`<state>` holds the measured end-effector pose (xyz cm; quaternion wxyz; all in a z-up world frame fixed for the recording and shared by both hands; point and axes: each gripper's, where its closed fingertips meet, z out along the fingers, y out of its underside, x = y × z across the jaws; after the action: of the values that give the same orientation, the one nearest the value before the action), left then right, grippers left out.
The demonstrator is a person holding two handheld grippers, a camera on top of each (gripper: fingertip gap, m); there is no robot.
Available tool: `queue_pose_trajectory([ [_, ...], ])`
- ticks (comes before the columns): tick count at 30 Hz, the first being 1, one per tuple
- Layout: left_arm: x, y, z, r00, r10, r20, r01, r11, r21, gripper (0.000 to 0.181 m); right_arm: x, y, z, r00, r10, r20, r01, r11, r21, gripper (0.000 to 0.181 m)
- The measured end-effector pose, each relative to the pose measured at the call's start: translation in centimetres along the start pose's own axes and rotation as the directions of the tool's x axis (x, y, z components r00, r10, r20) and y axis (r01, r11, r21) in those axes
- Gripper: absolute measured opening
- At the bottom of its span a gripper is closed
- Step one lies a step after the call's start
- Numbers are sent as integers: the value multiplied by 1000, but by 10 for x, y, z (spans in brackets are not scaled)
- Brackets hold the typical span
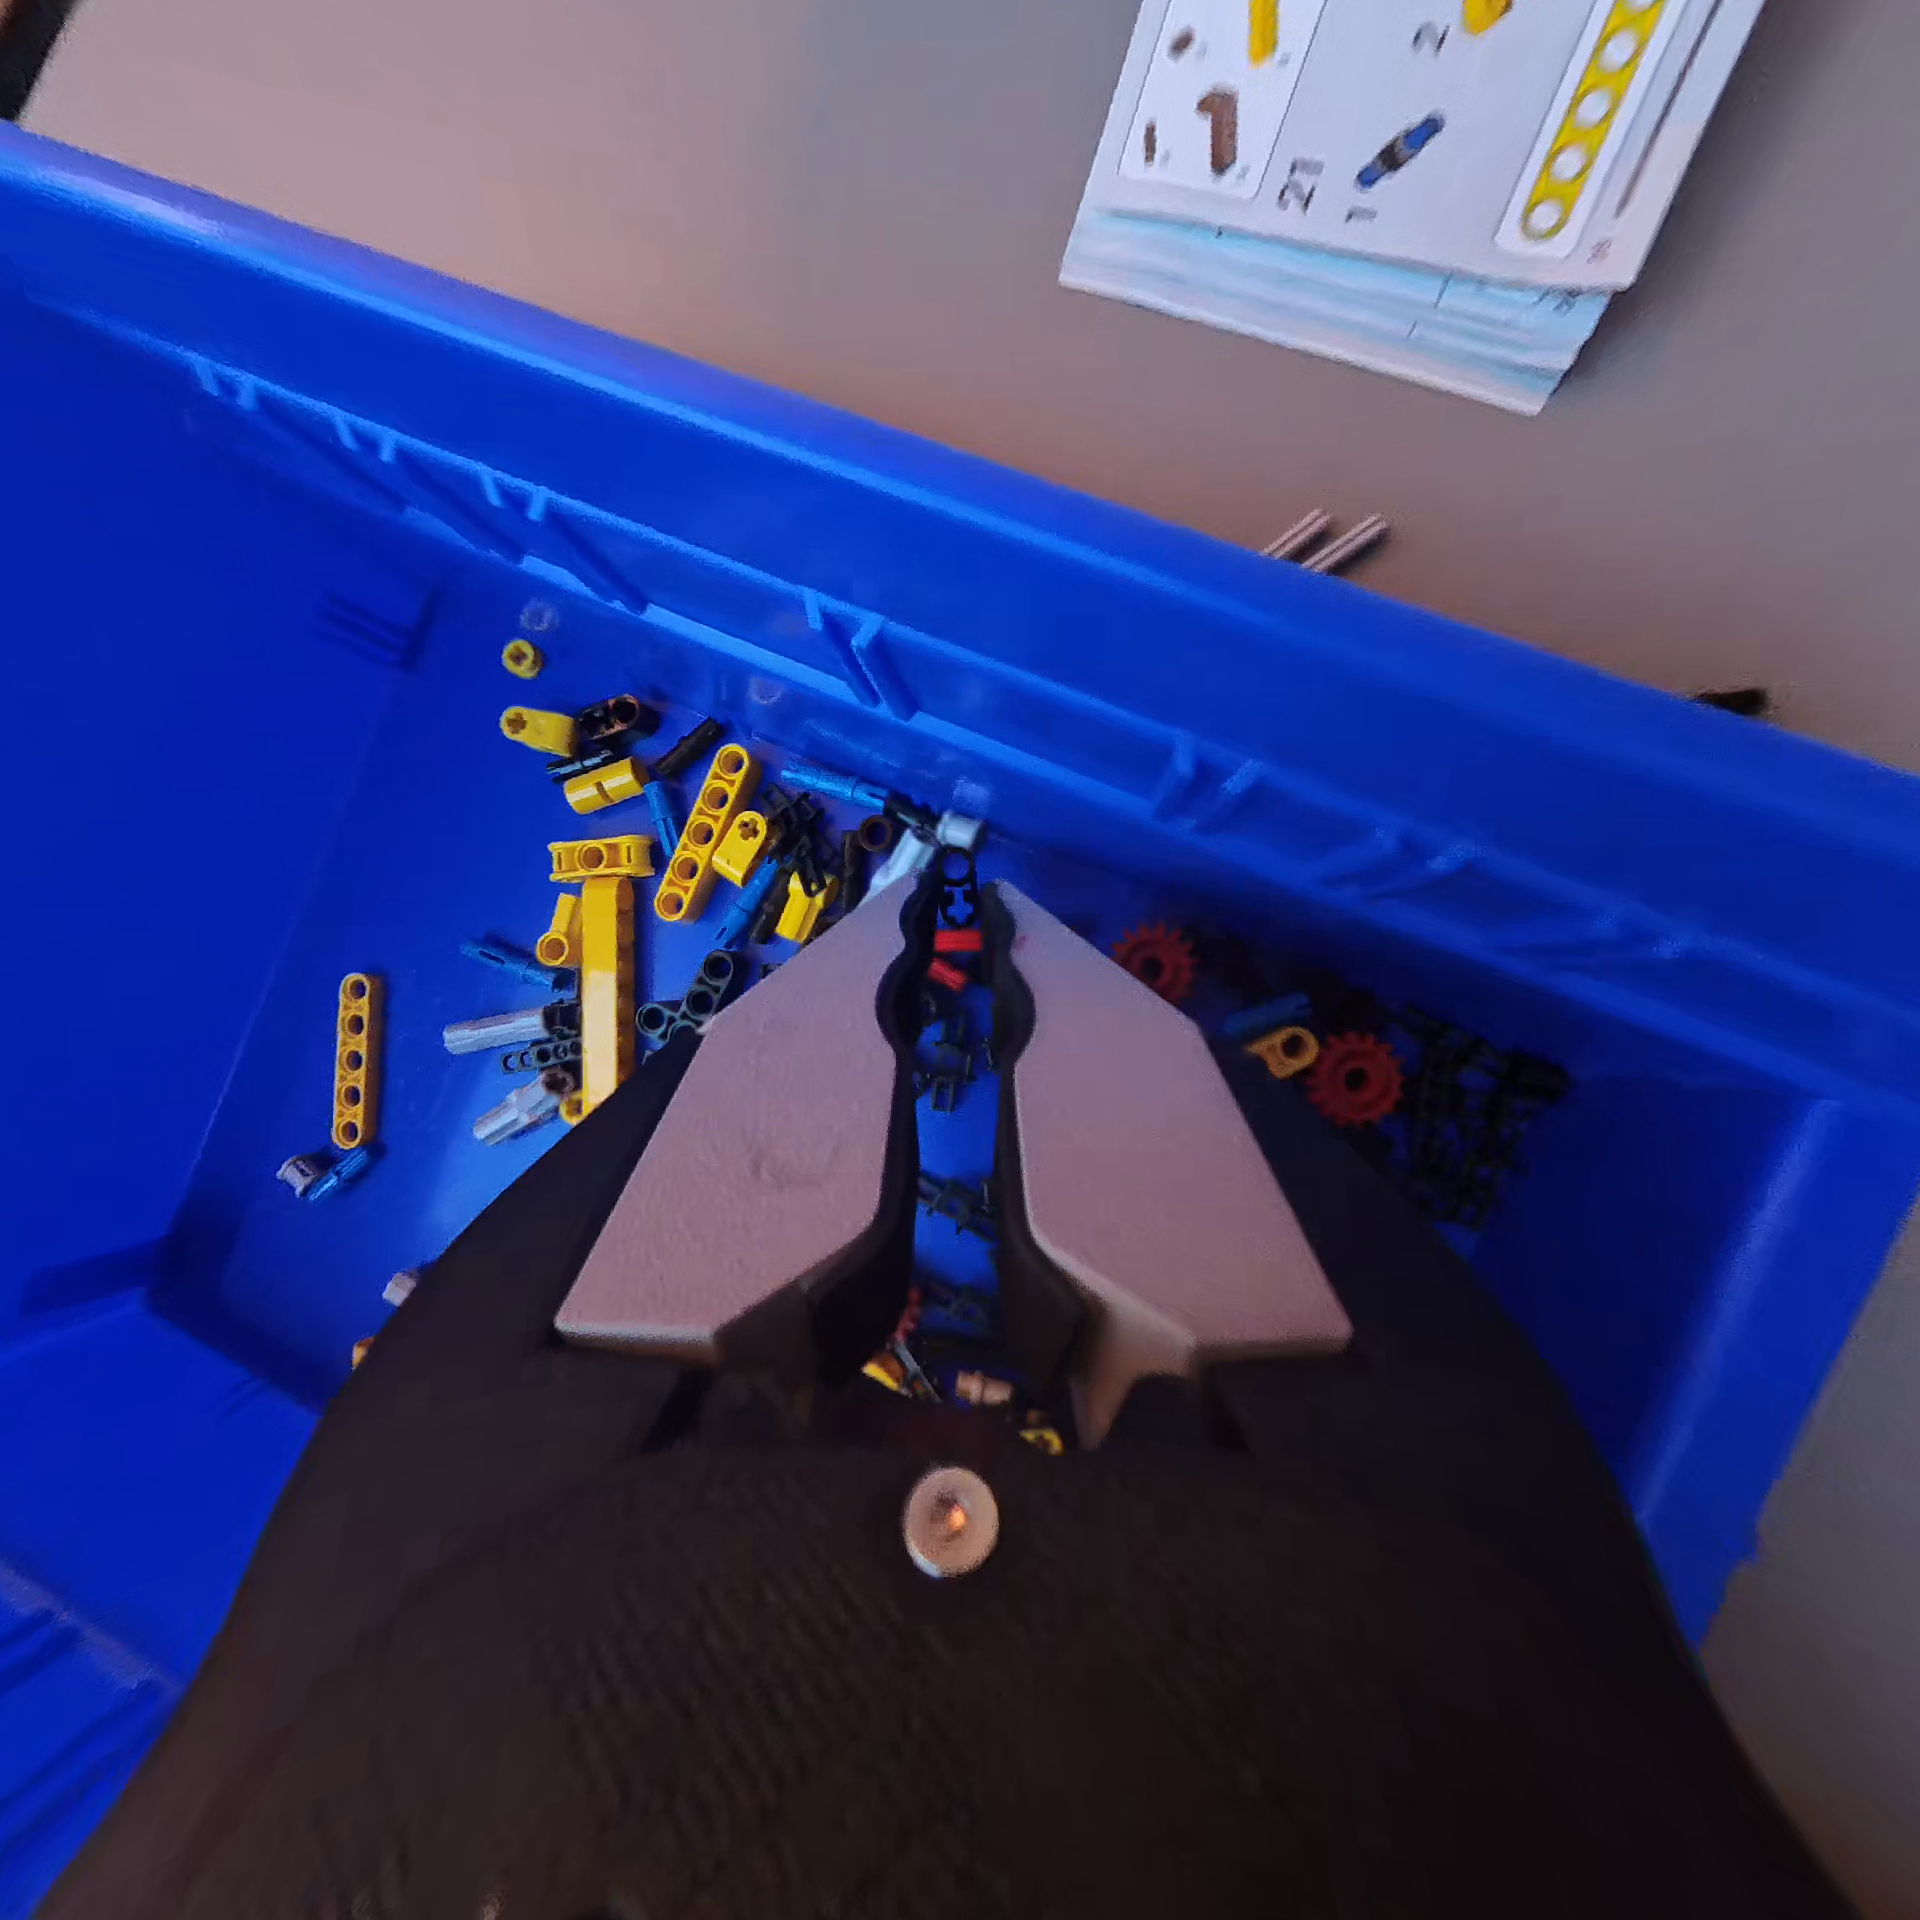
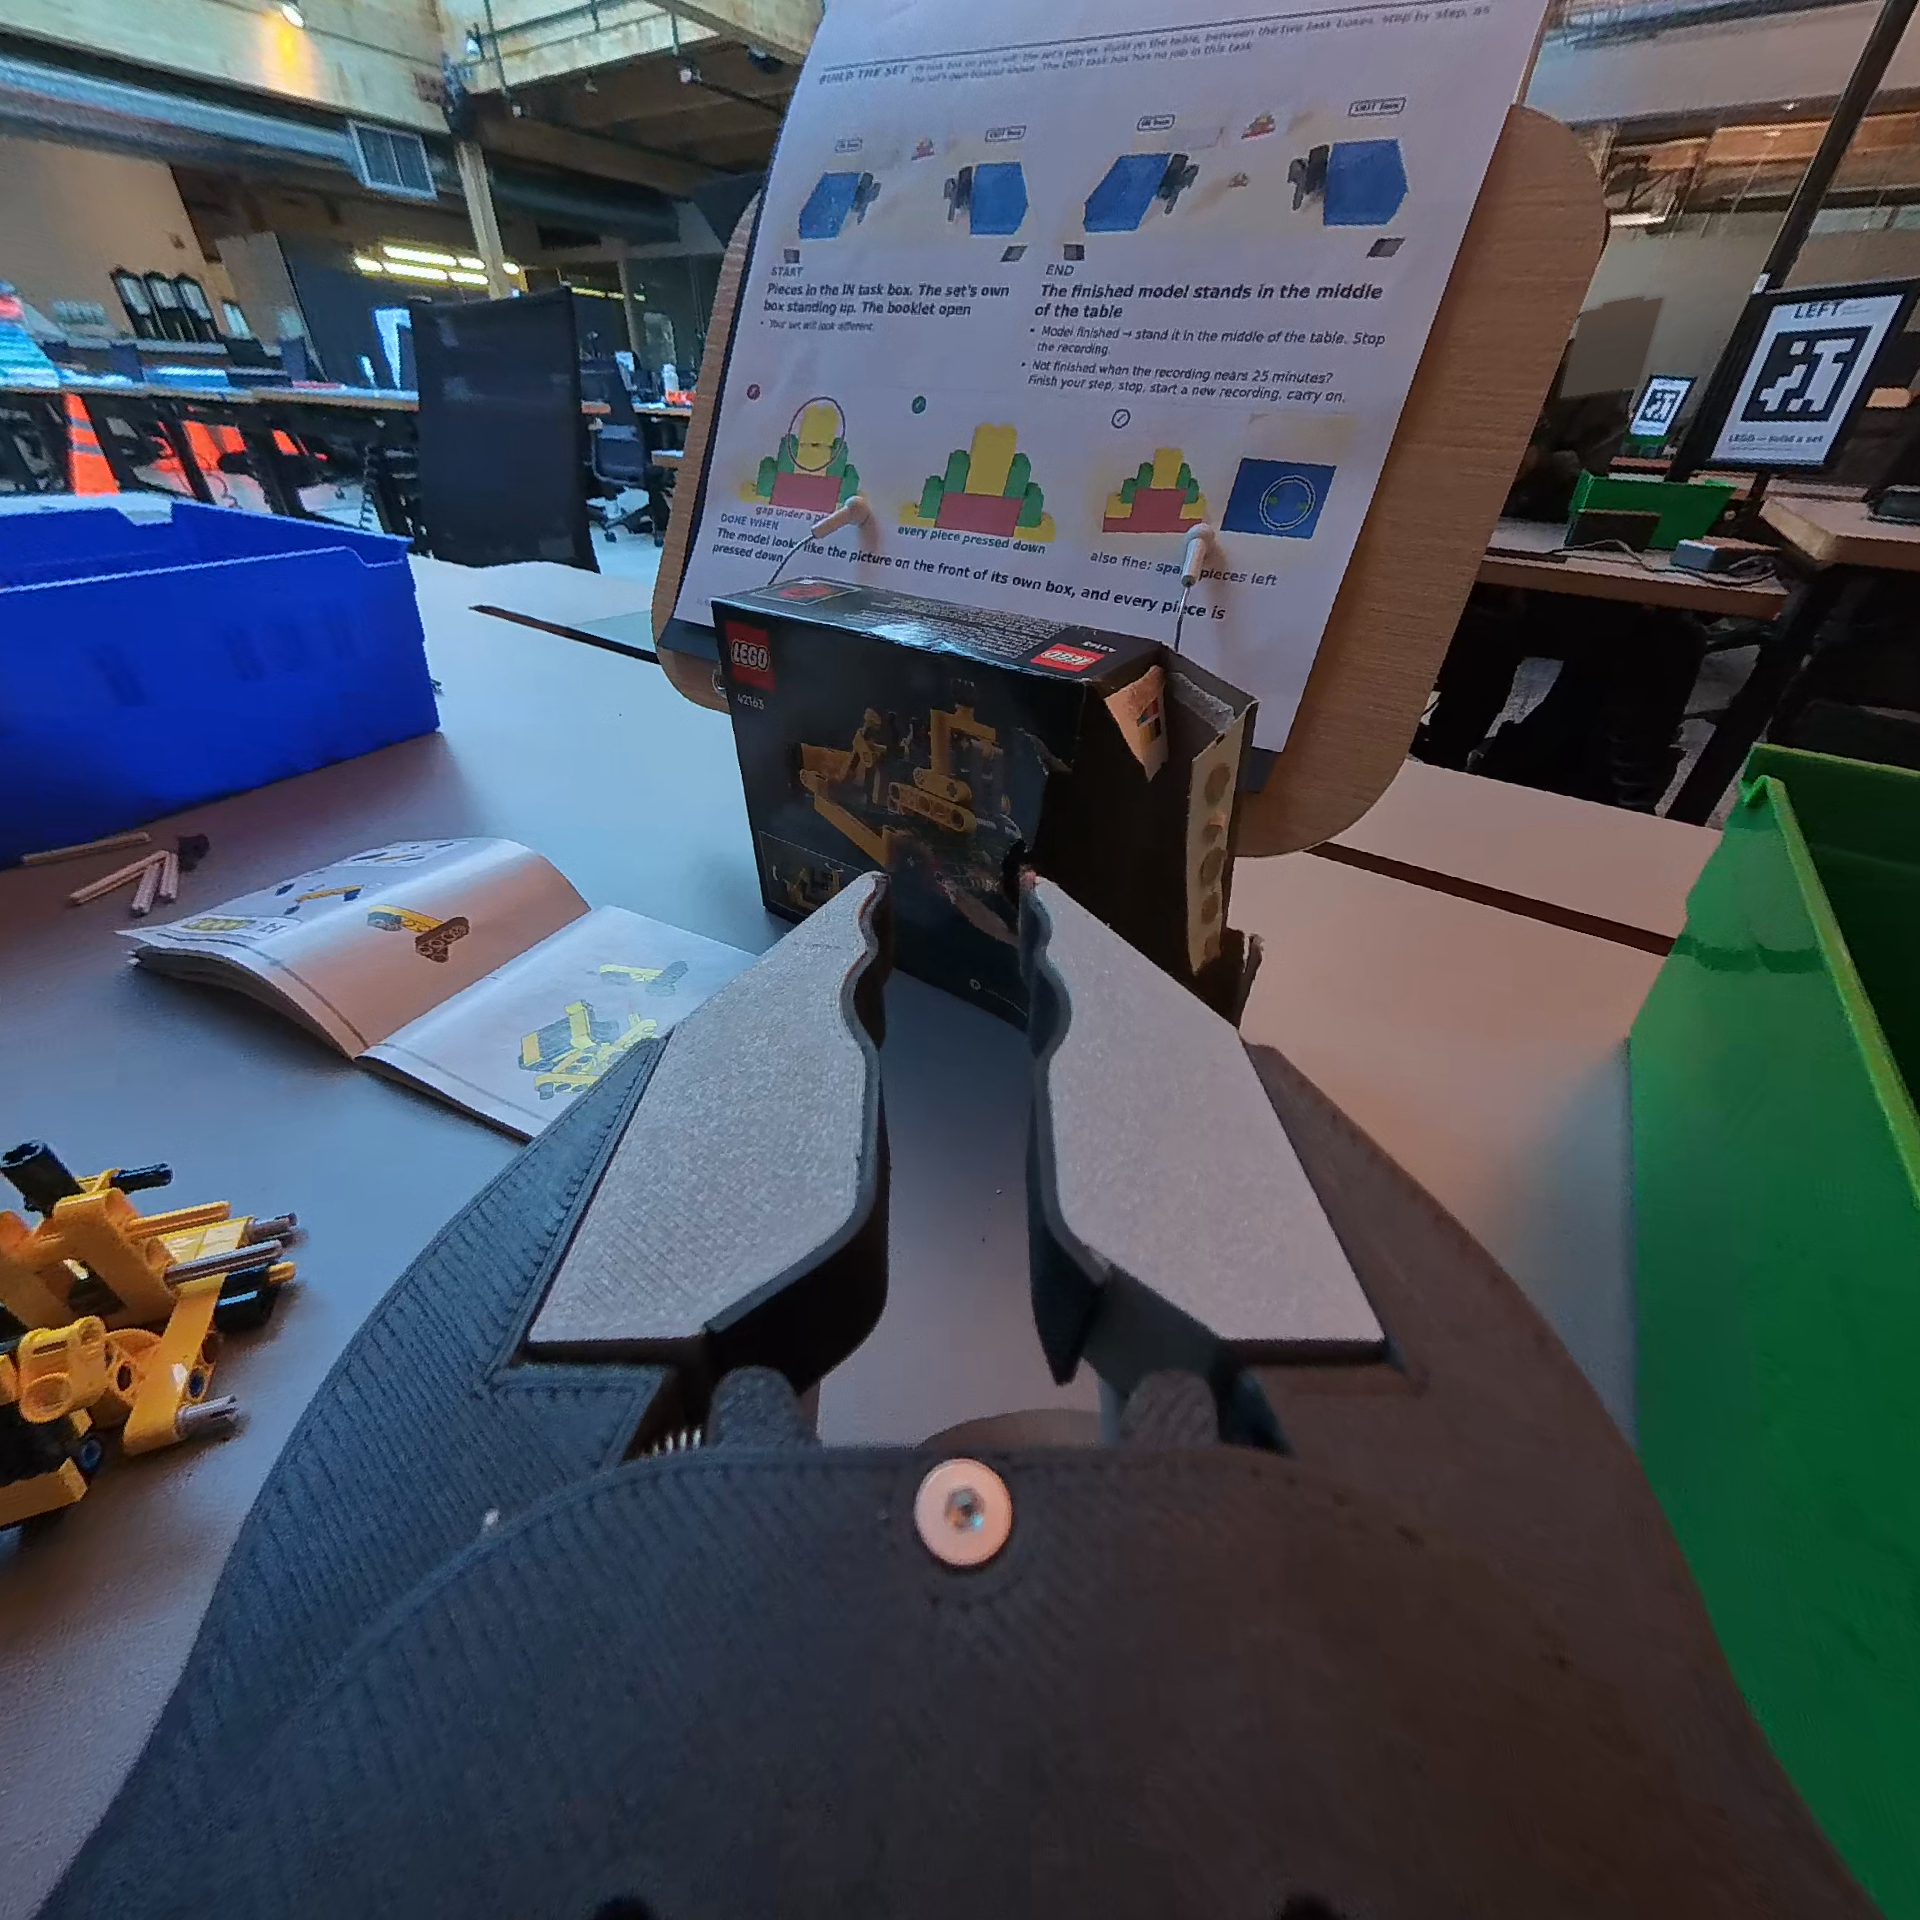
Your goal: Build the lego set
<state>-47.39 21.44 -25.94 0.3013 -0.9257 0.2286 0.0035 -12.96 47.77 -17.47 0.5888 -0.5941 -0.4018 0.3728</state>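
My left claw pinches a small black connector over the blue bin; right claw hangs released. Half-built yellow model near the bench's left edge; many pieces remain.

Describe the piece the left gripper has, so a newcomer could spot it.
Start at the blue bin and follow the left gripper to its fingertips. Pinched there is a small black connector, held above the loose parts, unlike everything lying on the floor.

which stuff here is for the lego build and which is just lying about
For the build:
- blue bin of loose pieces
- black piece in the left gripper
- half-built yellow model
- open booklet
- set box

Lying about:
- green bin
- instruction board
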Motion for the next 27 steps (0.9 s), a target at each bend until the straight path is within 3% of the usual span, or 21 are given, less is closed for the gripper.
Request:
queue_pose_trajectory([
  [8,1,-20,-50,991,-18,130,-3,986,165,6,-2,0,-1,1000,-7,5,7,1000,0,20],
  [12,-2,-57,-80,970,-52,237,-40,929,367,6,-3,0,0,1000,-5,14,5,1000,-3,20],
  [15,9,-84,-91,955,-5,297,-149,857,494,6,-3,0,0,1000,-6,16,6,1000,-4,20],
  [21,-14,-83,-89,819,19,573,-317,848,425,6,-1,0,3,1000,-7,13,7,1000,-5,20],
  [24,-5,-82,-78,832,76,549,-341,851,400,6,1,1,6,1000,-5,11,5,1000,-9,20],
  [27,-4,-84,-76,878,7,479,-254,855,453,6,2,1,7,1000,-1,11,1,1000,-10,20],
])
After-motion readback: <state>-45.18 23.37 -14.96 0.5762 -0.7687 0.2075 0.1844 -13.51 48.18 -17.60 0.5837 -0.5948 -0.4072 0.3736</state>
